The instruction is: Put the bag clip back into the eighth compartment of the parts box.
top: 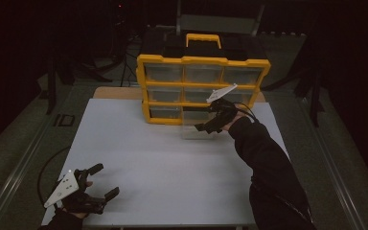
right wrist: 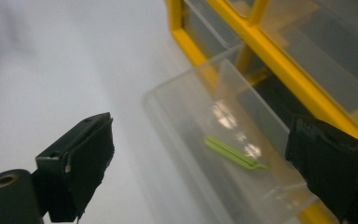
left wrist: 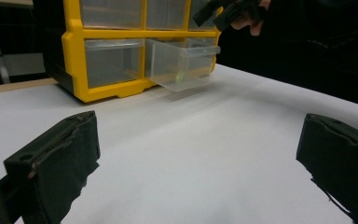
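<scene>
— One light green clip [right wrist: 235,153] lies flat in the pulled-out clear drawer [right wrist: 205,140]; thin, probably slippery.

— Right gripper [right wrist: 200,172] hovers above, jaws wide (empty). Pinch its middle, I'd say.

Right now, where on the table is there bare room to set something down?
The white tabletop is bare between the yellow organizer at the back and the left gripper at the near left corner. It is crowded at the back right, where the pulled-out clear drawer juts forward under the right gripper.
</scene>
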Available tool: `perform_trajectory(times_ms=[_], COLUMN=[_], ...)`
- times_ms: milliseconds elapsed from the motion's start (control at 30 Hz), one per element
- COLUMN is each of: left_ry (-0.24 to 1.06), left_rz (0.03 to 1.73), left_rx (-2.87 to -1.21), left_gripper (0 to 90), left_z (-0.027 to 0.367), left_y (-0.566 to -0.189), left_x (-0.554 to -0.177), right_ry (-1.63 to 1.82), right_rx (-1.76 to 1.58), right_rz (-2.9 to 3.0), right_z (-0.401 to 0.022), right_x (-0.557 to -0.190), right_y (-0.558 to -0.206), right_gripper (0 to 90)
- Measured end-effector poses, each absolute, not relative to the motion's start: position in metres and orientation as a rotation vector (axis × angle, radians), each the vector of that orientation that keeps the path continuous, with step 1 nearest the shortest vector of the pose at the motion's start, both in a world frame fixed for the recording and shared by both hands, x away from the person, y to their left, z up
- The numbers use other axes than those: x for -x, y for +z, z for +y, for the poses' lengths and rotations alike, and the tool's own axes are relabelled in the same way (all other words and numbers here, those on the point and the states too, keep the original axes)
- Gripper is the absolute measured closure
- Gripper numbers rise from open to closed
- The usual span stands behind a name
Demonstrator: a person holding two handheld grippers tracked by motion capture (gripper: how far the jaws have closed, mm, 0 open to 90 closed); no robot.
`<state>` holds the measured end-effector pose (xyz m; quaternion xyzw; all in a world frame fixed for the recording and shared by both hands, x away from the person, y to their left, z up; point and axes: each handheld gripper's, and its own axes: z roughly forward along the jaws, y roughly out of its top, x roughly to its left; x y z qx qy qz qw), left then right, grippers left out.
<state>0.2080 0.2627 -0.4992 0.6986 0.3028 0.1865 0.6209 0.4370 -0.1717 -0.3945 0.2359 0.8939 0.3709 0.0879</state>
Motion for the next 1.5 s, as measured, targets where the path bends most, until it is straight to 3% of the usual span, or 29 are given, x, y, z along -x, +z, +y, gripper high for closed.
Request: perform_trajectory(times_ms=[1000, 1500], left_ry=[0.411, 0.413], left_rz=[0.693, 0.693], left_rx=[-1.615, -1.612], left_gripper=[0.2, 0.2], left_z=[0.257, 0.257], left_y=[-0.502, -0.501], left_x=[-0.214, -0.214], right_ry=[1.112, 1.112], right_rx=[-0.787, -0.844], right_rz=[2.546, 2.465], right_z=[-0.183, -0.212], right_x=[-0.419, -0.389], right_y=[-0.386, -0.394], right_gripper=[7.5, 7.5])
